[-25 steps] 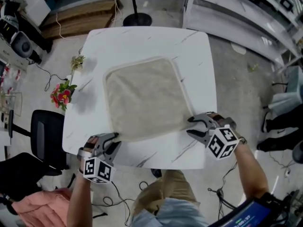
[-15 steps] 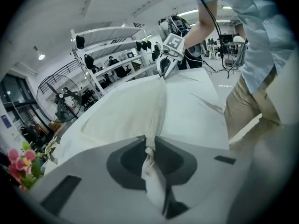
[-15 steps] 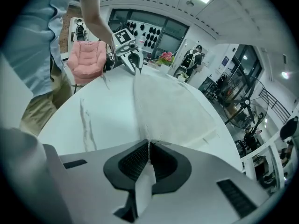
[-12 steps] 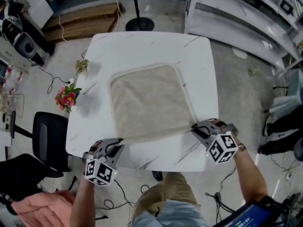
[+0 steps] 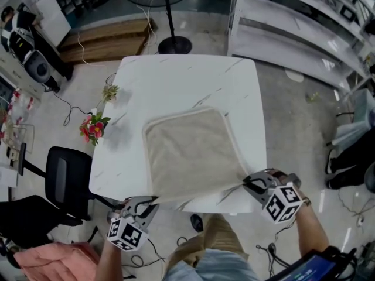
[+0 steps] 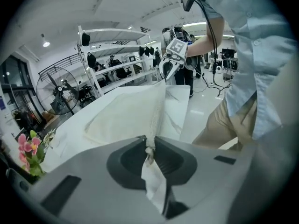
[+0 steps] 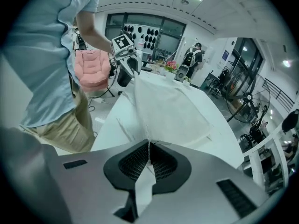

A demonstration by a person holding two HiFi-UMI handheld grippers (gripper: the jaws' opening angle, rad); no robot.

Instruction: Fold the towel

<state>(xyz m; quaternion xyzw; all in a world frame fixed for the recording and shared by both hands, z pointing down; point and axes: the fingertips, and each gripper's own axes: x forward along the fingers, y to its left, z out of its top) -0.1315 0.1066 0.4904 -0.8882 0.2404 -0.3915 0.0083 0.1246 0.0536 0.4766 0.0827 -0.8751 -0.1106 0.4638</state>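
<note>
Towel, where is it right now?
In the head view the towel lies on the white table toward its near edge, both near corners pinched by the left gripper and right gripper.

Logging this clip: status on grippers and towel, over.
Left gripper, right gripper: jaws just closed, each shut on a near corner of the towel. Near edge raised, rest flat on table. Nothing on the towel.

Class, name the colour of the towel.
The towel is beige; the head view shows it best.
</note>
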